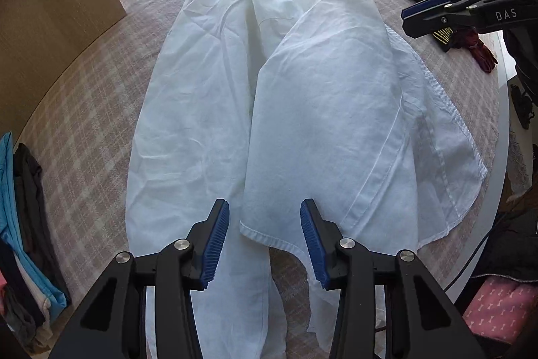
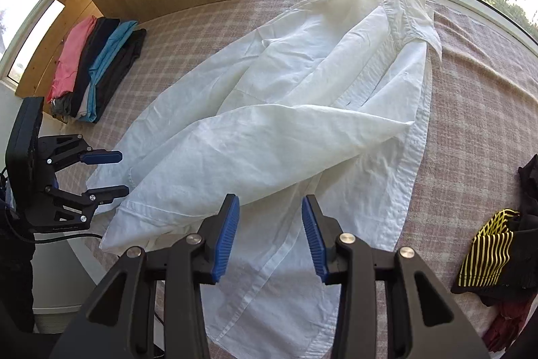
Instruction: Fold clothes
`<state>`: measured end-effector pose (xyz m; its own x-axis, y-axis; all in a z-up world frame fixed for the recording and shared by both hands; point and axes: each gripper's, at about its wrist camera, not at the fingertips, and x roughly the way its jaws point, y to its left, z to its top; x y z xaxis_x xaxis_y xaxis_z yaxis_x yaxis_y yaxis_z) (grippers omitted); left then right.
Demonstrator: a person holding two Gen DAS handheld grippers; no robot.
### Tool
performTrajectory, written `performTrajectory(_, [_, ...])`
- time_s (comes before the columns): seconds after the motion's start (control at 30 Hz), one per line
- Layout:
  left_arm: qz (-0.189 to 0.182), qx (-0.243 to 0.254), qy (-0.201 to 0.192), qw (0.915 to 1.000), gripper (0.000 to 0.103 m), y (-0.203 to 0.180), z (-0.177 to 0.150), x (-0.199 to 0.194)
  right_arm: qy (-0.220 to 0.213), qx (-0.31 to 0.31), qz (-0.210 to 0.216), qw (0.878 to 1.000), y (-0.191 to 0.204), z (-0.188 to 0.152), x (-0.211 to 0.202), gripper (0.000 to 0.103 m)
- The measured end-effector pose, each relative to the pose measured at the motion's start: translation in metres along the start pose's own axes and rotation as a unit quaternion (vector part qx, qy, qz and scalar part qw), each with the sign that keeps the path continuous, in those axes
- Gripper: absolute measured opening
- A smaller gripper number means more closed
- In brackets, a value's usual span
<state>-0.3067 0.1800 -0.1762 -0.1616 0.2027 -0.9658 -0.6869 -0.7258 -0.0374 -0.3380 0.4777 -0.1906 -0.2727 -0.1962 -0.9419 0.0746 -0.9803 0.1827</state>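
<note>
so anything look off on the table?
Mostly the shirt: it lies crumpled, one sleeve thrown diagonally across the body, the hem hanging over the table edge. Unfolded dark clothes sit heaped at the right, unlike the neat stack at the far left. Both grippers, left and right, are open and empty.

Black grippers [image 1: 265, 244] (ribbed blue pads [image 1: 215, 248])
</note>
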Motion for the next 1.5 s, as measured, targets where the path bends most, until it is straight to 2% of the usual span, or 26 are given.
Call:
performTrajectory(0.03, [-0.009,0.005,0.001,0.9999,0.011,-0.001,-0.001,-0.001,0.004,-0.001,-0.002,1.000,-0.005,0.001,0.000,0.039])
performTrajectory(0.07, [-0.018,0.010,0.002,0.9998,0.005,-0.003,-0.003,-0.002,0.007,0.002,-0.001,1.000,-0.009,0.000,0.001,0.039])
performTrajectory(0.17, [-0.038,-0.003,-0.011,0.9992,0.005,0.000,-0.009,-0.018,0.014,0.023,0.013,1.000,-0.028,-0.002,0.003,0.039])
performTrajectory(0.3, [-0.068,-0.018,-0.049,0.9963,0.005,-0.009,-0.015,-0.057,0.016,0.097,0.076,0.992,-0.070,0.000,0.004,0.039])
performTrajectory(0.43, [-0.113,0.011,-0.081,0.9903,0.004,-0.057,-0.018,-0.093,0.008,0.150,0.099,0.984,-0.104,0.012,0.006,0.039])
performTrajectory(0.57, [-0.162,0.051,-0.073,0.9828,0.006,-0.114,-0.018,-0.095,0.016,0.197,0.116,0.973,-0.133,0.023,0.015,0.043])
performTrajectory(0.63, [-0.182,0.066,-0.063,0.9790,0.006,-0.140,-0.019,-0.090,0.028,0.227,0.147,0.962,-0.145,0.024,0.026,0.043])
performTrajectory(0.73, [-0.213,0.088,-0.047,0.9720,0.006,-0.178,-0.019,-0.082,0.022,0.271,0.214,0.938,-0.161,0.022,0.035,0.043])
performTrajectory(0.8, [-0.225,0.101,-0.038,0.9682,0.006,-0.201,-0.020,-0.077,0.020,0.287,0.241,0.927,-0.168,0.020,0.036,0.043])
performTrajectory(0.83, [-0.209,0.106,-0.037,0.9715,0.008,-0.203,-0.022,-0.076,0.022,0.290,0.243,0.925,-0.170,0.020,0.037,0.044])
performTrajectory(0.9, [-0.143,0.102,-0.039,0.9837,0.012,-0.199,-0.025,-0.074,0.036,0.278,0.201,0.938,-0.169,0.023,0.042,0.044])
performTrajectory(0.97, [-0.090,0.070,-0.043,0.9925,0.039,-0.183,-0.030,-0.071,0.047,0.266,0.176,0.946,-0.166,0.026,0.049,0.044])
performTrajectory(1.0, [-0.076,0.048,-0.045,0.9950,0.043,-0.172,-0.034,-0.071,0.052,0.260,0.174,0.948,-0.164,0.029,0.052,0.044])
performTrajectory(1.1, [-0.041,0.016,-0.030,0.9986,0.048,-0.151,-0.043,-0.065,0.065,0.242,0.171,0.953,-0.155,0.033,0.057,0.044])
performTrajectory(1.2, [0.007,0.034,0.003,0.9994,0.054,-0.155,-0.047,-0.052,0.078,0.220,0.170,0.958,-0.144,0.037,0.061,0.044])
performTrajectory(1.27, [0.024,0.043,0.018,0.9986,0.064,-0.159,-0.044,-0.042,0.084,0.204,0.157,0.963,-0.138,0.039,0.063,0.044])
performTrajectory(1.33, [0.037,0.052,0.029,0.9975,0.064,-0.164,-0.038,-0.031,0.089,0.190,0.150,0.966,-0.133,0.039,0.065,0.044])
performTrajectory(1.43, [0.082,0.065,0.044,0.9935,0.062,-0.161,-0.029,-0.011,0.093,0.181,0.147,0.968,-0.131,0.037,0.067,0.044])
performTrajectory(1.47, [0.085,0.066,0.047,0.9931,0.042,-0.159,-0.027,-0.005,0.093,0.179,0.147,0.968,-0.131,0.037,0.067,0.044])
performTrajectory(1.5, [0.066,0.062,0.048,0.9947,0.027,-0.156,-0.025,-0.003,0.092,0.178,0.147,0.969,-0.131,0.036,0.067,0.044])
